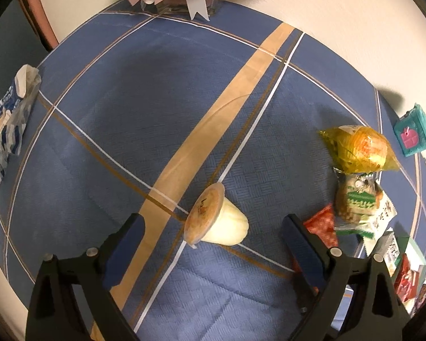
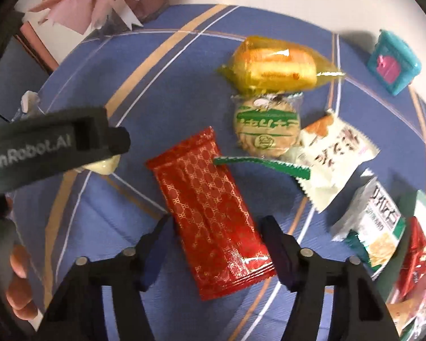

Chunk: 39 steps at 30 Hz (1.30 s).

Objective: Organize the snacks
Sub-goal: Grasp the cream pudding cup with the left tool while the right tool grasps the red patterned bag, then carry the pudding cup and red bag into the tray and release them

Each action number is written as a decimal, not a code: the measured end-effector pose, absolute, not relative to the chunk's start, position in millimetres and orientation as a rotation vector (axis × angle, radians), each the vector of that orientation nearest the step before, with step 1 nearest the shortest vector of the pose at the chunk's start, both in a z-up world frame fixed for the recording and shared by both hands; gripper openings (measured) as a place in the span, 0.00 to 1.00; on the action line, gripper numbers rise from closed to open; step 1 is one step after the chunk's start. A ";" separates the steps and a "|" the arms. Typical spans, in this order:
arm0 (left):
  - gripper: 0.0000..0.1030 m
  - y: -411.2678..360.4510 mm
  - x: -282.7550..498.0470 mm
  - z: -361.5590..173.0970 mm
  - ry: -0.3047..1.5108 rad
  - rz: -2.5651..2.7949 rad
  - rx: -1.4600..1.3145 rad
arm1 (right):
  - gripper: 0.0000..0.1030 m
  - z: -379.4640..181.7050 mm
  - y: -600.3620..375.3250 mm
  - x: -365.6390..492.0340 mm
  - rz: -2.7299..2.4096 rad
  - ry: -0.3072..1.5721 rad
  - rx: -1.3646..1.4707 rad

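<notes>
The right gripper (image 2: 213, 244) straddles the red snack packet (image 2: 210, 216) on the blue tablecloth (image 2: 184, 85), pads apparently not yet pressing it. The left gripper (image 1: 213, 241) is spread wide above a tipped pudding cup (image 1: 213, 220), left of the packet.

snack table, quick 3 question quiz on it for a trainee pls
1. True or false: the pudding cup stands upright.
2. What lies between the fingers of the right gripper? A red packet; B teal box; C round biscuit.
3. Fill in: the left gripper has its jaws ____.
Key: 1 false, it lies on its side; 2 A; 3 open.
</notes>
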<state>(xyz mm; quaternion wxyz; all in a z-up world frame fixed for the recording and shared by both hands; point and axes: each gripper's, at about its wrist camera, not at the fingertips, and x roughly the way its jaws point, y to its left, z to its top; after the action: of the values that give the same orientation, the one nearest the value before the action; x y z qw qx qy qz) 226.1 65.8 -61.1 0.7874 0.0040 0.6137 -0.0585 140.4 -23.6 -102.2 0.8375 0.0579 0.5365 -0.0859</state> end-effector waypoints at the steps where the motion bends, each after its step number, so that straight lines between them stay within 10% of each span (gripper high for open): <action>1: 0.89 64.3 225.5 -61.8 1.320 -0.128 0.020 | 0.60 -101.9 -26.3 139.8 -0.189 1.133 0.137; 15: 0.44 34.9 222.7 -77.6 1.315 -0.130 0.194 | 0.56 -99.4 -42.0 128.8 -0.273 1.122 0.188; 39: 0.42 26.6 168.0 -56.6 1.299 -0.241 0.150 | 0.48 -100.3 -40.6 71.6 -0.332 1.105 0.234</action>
<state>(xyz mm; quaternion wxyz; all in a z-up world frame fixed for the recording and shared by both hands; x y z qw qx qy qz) 168.0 26.6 -56.6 0.7870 0.0695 0.6028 -0.1117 71.6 -40.6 -100.3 0.8316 0.1103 0.5213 -0.1566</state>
